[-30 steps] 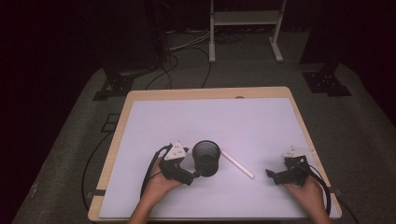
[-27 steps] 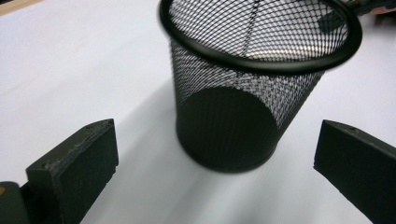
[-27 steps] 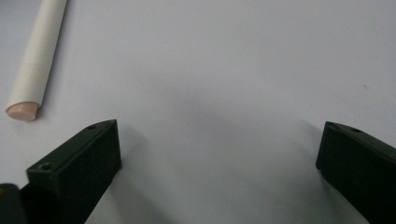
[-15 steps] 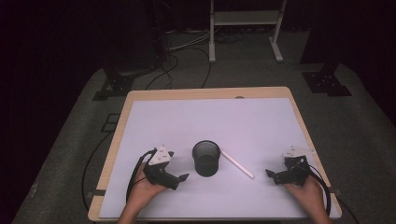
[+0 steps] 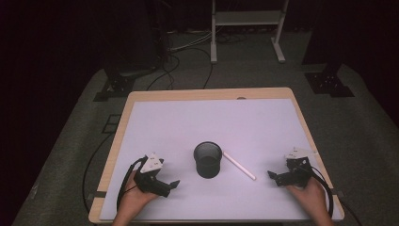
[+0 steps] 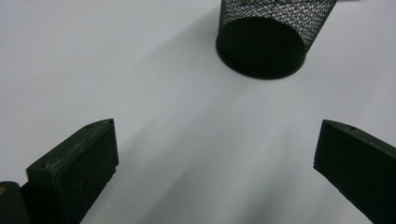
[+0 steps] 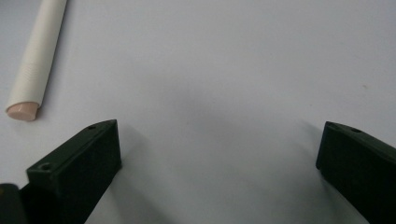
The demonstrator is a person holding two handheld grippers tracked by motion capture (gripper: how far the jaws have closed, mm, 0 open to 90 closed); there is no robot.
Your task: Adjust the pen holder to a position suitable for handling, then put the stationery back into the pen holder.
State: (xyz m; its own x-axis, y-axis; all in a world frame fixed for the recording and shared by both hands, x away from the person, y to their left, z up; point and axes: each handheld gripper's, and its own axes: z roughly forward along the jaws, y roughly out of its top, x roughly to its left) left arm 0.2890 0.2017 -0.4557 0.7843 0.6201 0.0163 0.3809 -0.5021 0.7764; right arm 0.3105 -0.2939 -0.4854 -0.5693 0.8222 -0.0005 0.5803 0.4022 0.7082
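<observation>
The table (image 5: 141, 96), a wooden top covered almost to its edges by a white sheet (image 5: 211, 127), carries everything here. Upright on the sheet, a little toward the near edge and close to midway between the left and right edges, stands a black mesh cup (image 5: 208, 159), its round mouth facing up and its solid base flat on the sheet; in the left gripper view the same cup (image 6: 273, 37) sits ahead of the jaws and somewhat to their right, well apart from them. Just to the right of the cup lies a slim white stick (image 5: 239, 165), flat on the sheet, its long axis running diagonally: one end points toward the cup and the far left corner, the other toward the near right corner. The cup-side end lies just beside the cup; whether it touches cannot be told. In the right gripper view the stick (image 7: 36, 60) lies at the upper left, its blunt pinkish end nearest that gripper's left jaw but apart from it. The left gripper (image 5: 173, 184) rests in the person's hand near the near left corner, jaws spread wide with nothing between them, pointing rightward toward the cup. The right gripper (image 5: 272, 175) sits near the near right corner, jaws likewise spread wide over bare sheet, pointing left toward the stick's near end.
</observation>
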